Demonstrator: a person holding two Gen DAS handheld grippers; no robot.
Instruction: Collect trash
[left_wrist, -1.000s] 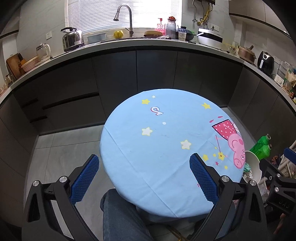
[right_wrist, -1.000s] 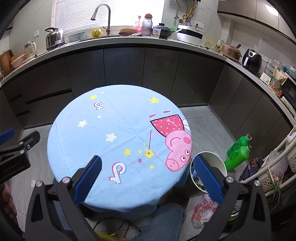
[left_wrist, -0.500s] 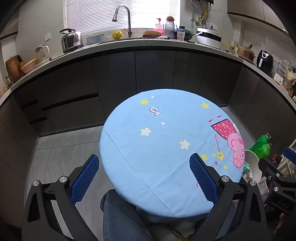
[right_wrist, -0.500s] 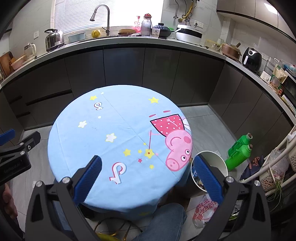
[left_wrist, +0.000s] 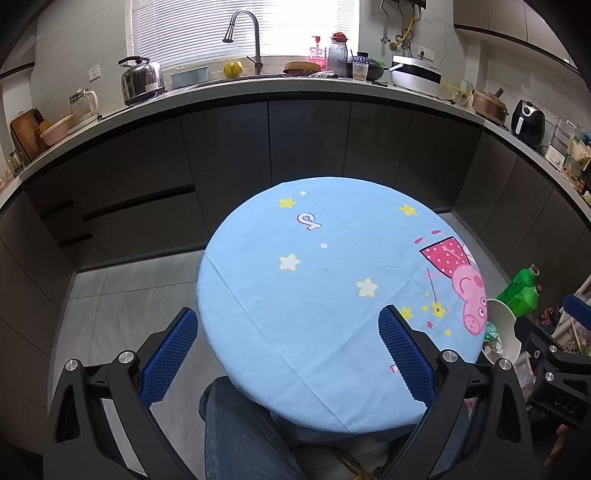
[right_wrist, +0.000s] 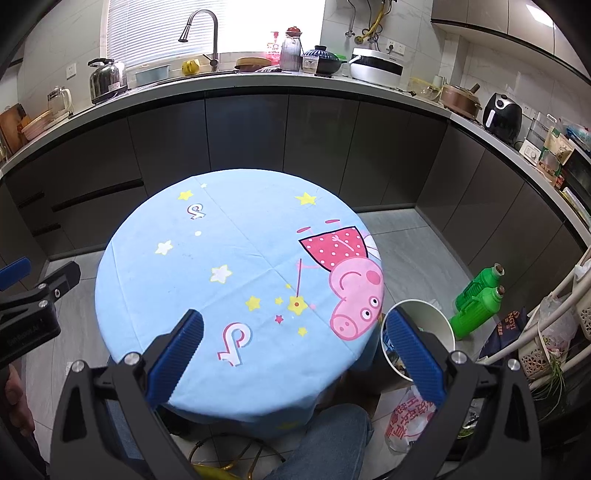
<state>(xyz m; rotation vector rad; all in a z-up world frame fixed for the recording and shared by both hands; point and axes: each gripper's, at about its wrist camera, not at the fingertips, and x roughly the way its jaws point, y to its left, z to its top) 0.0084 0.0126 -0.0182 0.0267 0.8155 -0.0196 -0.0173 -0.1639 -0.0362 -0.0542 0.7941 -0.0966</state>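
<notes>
The left gripper (left_wrist: 288, 332) stands with its jaws spread wide and nothing between them, held above the near edge of a round table (left_wrist: 332, 295) covered in a light blue cartoon-pig cloth. The right gripper (right_wrist: 295, 332) is likewise wide apart and holds nothing; its right finger lies in front of the rim of a white bin (right_wrist: 439, 325).

The bin stands on the floor just beside the table's right edge, with scraps of trash (left_wrist: 493, 338) visible inside it. A printed plastic bag (right_wrist: 406, 421) lies on the floor near the bin's base. Two green bottles (right_wrist: 480, 299) stand on the tiles to the right of the bin, close together. The person's jeans-clad knees (left_wrist: 236, 435) show below the table edge. Behind, dark cabinets carry a counter with a kettle (left_wrist: 142, 79) and a faucet (left_wrist: 245, 37).
</notes>
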